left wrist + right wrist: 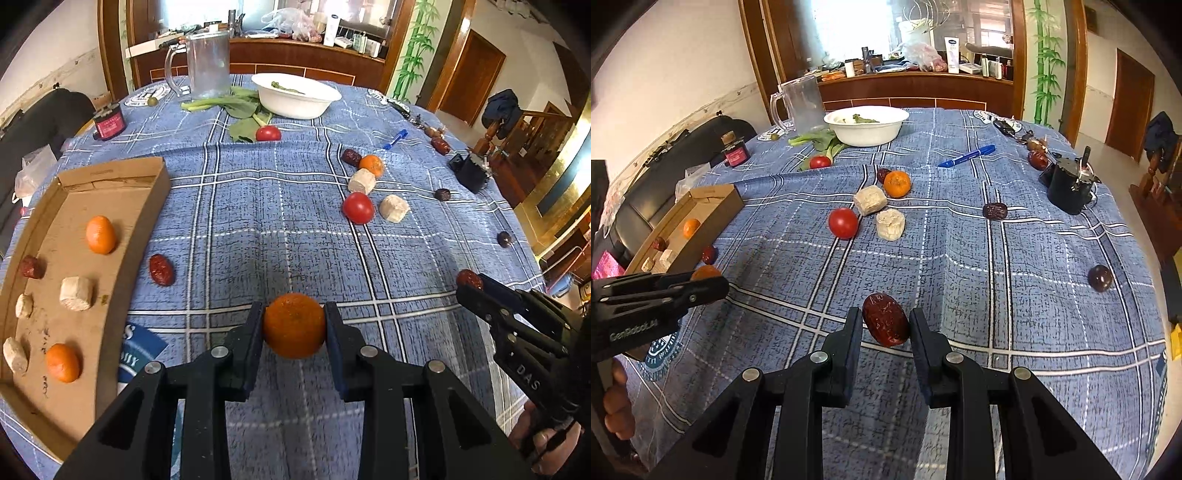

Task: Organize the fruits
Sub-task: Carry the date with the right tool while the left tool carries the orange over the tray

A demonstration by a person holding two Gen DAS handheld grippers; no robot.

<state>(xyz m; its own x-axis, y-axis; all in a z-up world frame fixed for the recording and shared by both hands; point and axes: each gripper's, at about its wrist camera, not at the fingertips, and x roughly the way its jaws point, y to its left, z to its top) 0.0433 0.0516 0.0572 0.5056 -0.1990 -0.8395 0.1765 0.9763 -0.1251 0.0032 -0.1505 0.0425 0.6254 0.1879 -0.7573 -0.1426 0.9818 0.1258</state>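
My left gripper is shut on an orange tangerine, held just above the blue plaid cloth. To its left lies a cardboard tray holding two tangerines, a red date and several pale cake blocks. My right gripper is shut on a dark red date. It also shows at the right of the left wrist view. A loose date lies beside the tray. A red tomato, two pale blocks, a tangerine and more dates lie mid-table.
A white bowl, a glass mug, greens and a second tomato stand at the far side. A blue marker, a black device, keys and a small dark bottle also sit on the table.
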